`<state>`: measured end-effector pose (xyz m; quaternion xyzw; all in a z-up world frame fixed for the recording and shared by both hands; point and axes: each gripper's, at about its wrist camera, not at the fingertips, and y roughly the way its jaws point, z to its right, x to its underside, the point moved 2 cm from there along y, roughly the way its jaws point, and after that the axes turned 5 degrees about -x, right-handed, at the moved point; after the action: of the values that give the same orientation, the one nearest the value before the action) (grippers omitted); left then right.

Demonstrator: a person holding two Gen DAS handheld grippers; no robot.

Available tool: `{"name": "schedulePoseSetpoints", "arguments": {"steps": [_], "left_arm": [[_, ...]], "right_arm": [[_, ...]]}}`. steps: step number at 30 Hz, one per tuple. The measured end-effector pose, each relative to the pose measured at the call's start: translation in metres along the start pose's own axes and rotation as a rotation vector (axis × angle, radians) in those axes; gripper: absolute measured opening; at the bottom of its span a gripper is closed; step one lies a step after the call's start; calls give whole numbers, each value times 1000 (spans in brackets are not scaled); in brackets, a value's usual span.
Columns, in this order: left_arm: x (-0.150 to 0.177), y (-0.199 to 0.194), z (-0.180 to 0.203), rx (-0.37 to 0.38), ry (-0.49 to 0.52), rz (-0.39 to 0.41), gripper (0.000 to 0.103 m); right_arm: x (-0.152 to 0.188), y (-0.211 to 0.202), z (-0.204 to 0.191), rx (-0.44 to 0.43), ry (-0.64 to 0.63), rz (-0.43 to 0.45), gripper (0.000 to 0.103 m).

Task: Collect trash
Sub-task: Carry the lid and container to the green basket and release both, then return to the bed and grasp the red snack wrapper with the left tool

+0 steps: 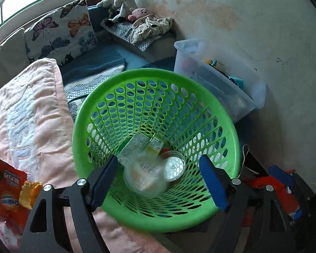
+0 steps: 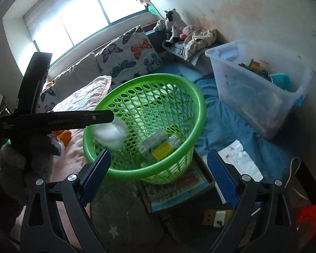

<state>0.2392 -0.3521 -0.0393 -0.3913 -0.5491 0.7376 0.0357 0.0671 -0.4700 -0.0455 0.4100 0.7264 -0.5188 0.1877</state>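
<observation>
A green perforated basket [image 1: 80,130] [image 2: 200,109] stands at the edge of the bed. My left gripper [image 1: 159,181] hangs open over its mouth. A clear plastic piece of trash [image 1: 145,177], blurred, is below and between the blue pads without touching them. In the right wrist view the same blurred piece [image 2: 110,133] is just under the tip of the left gripper [image 2: 110,117]. Printed packets [image 1: 134,145], a yellow box [image 2: 161,152] and a clear round cup [image 1: 174,166] lie in the basket's bottom. My right gripper [image 2: 159,177] stands open and empty in front of the basket.
A red snack wrapper [image 1: 4,185] and an orange scrap [image 1: 29,194] lie on the pink blanket [image 1: 42,116]. A clear bin of toys [image 2: 257,88] stands right of the basket by the wall. A picture book [image 2: 179,191] lies under the basket, a plug [image 2: 218,217] nearby.
</observation>
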Motion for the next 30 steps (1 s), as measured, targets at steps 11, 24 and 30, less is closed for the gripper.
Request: {"name": "schedulePoseSetpoints", "arguments": {"steps": [11,24,30], "left_arm": [[29,-53,-27,-49,-35,95,77],[80,-131,-97,-225,-132,243,74],[93,-140,-158,-310,-239,244,72]], "right_arm": [[5,-1,-26,-53,-36,-6,92],[12,9,-82,-132,-121,-41,92],[12,15,-102,-169,-142,-48,92]]}}
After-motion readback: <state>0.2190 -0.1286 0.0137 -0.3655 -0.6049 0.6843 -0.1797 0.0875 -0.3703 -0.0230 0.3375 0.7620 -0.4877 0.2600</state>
